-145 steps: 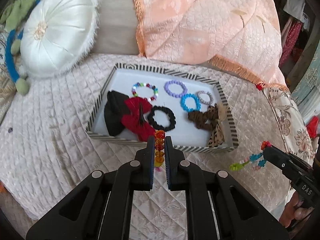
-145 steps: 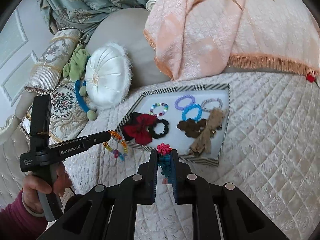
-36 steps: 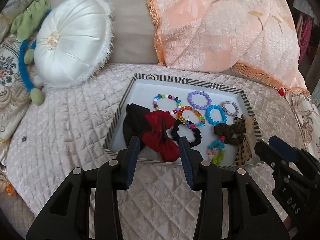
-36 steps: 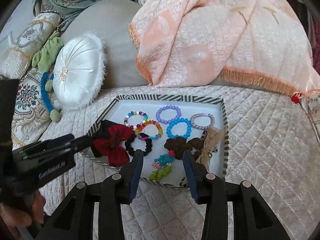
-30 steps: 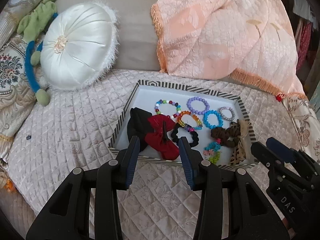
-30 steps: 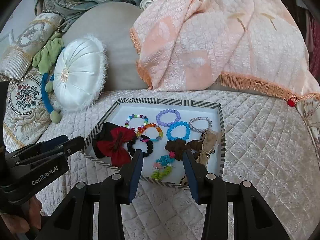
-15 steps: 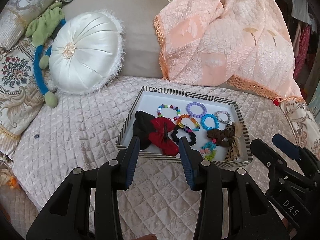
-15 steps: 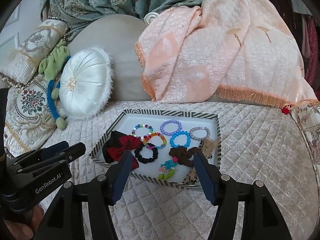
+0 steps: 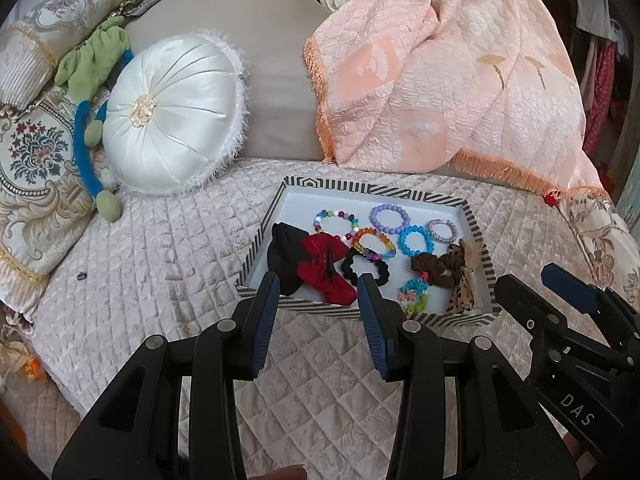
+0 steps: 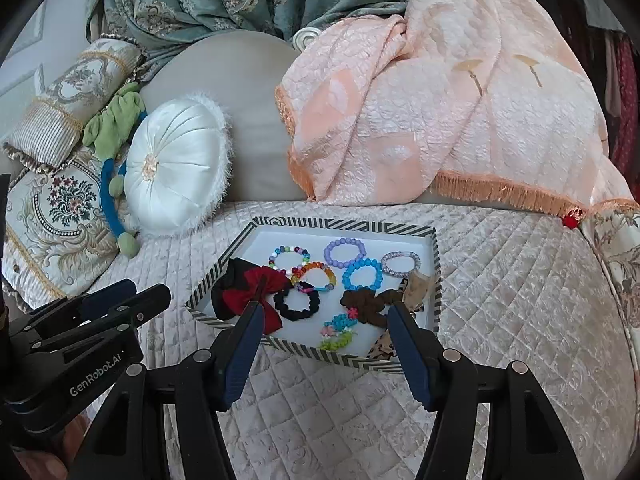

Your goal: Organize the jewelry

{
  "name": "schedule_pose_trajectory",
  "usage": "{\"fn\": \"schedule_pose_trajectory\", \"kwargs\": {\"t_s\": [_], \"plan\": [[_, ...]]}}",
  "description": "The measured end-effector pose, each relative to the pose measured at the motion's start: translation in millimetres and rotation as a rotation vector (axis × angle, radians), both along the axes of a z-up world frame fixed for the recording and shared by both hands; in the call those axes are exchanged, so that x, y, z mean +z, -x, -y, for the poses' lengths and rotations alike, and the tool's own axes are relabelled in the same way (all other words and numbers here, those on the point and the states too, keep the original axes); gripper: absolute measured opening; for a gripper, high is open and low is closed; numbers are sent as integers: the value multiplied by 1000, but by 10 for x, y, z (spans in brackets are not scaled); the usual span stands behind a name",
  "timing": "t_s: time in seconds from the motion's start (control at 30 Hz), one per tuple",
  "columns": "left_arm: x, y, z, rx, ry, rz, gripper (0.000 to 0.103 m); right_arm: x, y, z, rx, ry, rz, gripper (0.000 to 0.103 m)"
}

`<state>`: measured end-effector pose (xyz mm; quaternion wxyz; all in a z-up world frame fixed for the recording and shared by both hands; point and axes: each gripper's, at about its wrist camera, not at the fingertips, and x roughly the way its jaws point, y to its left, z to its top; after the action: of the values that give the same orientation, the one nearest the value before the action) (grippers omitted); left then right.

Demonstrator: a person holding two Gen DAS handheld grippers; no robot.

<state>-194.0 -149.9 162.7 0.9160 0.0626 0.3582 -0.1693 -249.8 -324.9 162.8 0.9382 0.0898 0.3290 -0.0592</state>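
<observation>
A striped-rim tray (image 9: 372,193) (image 10: 344,225) sits on the quilted bed. It holds several bead bracelets, among them a rainbow one (image 9: 374,242) (image 10: 314,273) and a flower-bead one (image 9: 414,294) (image 10: 339,331), plus a red bow (image 9: 326,268) (image 10: 256,290), black and brown scrunchies and a leopard bow. My left gripper (image 9: 318,284) is open and empty, in front of the tray's near rim. My right gripper (image 10: 323,314) is open and empty, also before the near rim. Each gripper also shows in the other's view, the right (image 9: 560,312) and the left (image 10: 104,304).
A round white cushion (image 9: 174,114) (image 10: 178,168) and a green-and-blue plush toy (image 9: 92,80) lie at the back left. A peach fringed blanket (image 9: 448,80) (image 10: 440,120) is draped behind the tray. Embroidered pillows (image 10: 52,216) are at the left.
Both grippers have let go of their bracelets, which now lie in the tray. Both have opened and drawn back from the tray; the right one has opened wider in the last half second.
</observation>
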Motion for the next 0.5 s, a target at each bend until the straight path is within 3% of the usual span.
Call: {"fn": "schedule_pose_trajectory", "kwargs": {"t_s": [0.5], "plan": [[33,45,-33,11,7,10,40,-30,40,-37,12,-4,-10,63]]}}
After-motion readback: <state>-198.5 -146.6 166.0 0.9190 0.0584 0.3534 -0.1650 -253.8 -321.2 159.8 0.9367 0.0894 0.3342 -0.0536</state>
